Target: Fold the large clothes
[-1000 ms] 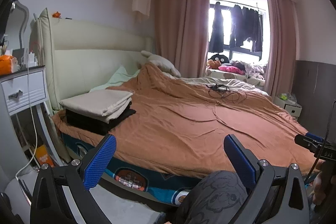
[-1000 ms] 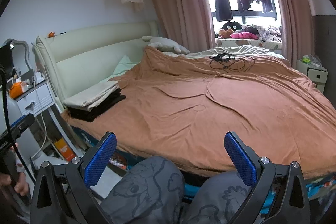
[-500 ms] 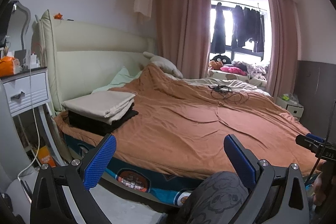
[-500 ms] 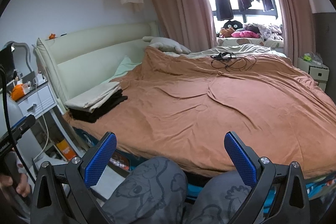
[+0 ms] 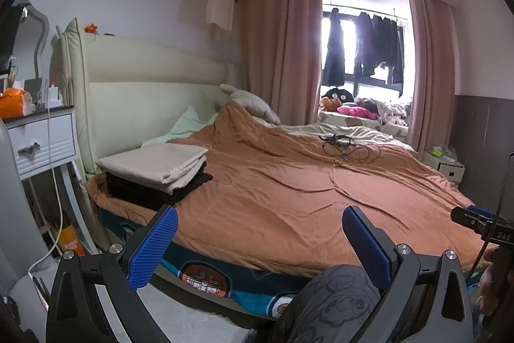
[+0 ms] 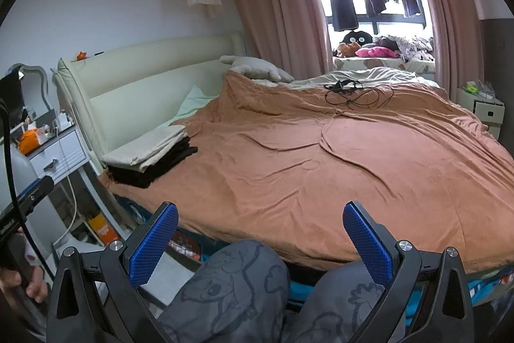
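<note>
We hold the left gripper [image 5: 259, 241] and right gripper [image 6: 260, 241] spread wide, their blue dimpled pads grasping nothing. The folded beige cloth [image 5: 157, 161] rests flat atop folded black garments [image 5: 160, 190] at the near-left corner of the wrinkled brown bedspread [image 5: 289, 192].

Left tool [image 5: 258, 241] and right tool [image 6: 260, 241] both gape wide, seemingly level above the knees [image 6: 231, 288].

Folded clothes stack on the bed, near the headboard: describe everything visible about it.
The folded clothes stack has a beige cotton-looking piece, folded into several flat layers, on top of a black folded garment whose edges stick out beneath. It lies flat on the rust-orange bedspread at the corner beside the cream padded headboard and the white nightstand. Neither gripper touches it.
</note>
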Demonstrator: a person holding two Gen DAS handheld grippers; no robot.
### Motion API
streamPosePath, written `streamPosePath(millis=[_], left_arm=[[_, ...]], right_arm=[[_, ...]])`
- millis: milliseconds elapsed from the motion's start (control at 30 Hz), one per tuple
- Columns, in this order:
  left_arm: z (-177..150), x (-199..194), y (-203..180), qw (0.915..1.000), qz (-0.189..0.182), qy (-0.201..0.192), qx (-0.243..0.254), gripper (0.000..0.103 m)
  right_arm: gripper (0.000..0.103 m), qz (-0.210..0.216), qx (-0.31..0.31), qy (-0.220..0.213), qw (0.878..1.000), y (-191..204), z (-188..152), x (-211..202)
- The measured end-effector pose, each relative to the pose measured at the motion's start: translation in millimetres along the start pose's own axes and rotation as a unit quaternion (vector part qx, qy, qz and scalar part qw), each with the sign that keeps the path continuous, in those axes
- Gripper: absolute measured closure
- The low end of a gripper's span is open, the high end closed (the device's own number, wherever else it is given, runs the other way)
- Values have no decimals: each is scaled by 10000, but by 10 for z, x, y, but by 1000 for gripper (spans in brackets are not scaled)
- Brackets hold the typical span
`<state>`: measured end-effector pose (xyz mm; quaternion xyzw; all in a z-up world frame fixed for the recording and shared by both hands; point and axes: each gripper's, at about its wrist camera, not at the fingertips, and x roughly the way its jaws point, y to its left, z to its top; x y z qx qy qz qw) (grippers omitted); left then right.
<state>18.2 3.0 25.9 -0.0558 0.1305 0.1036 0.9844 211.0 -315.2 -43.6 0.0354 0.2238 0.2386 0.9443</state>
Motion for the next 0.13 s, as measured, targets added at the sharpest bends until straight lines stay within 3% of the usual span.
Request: streamPosePath(millis=[133], left_arm=[[-2, -27, 1, 10000, -9, -3, 3, 0]], right_arm=[[0, -5, 0, -8, 10000, 2, -4, -15]])
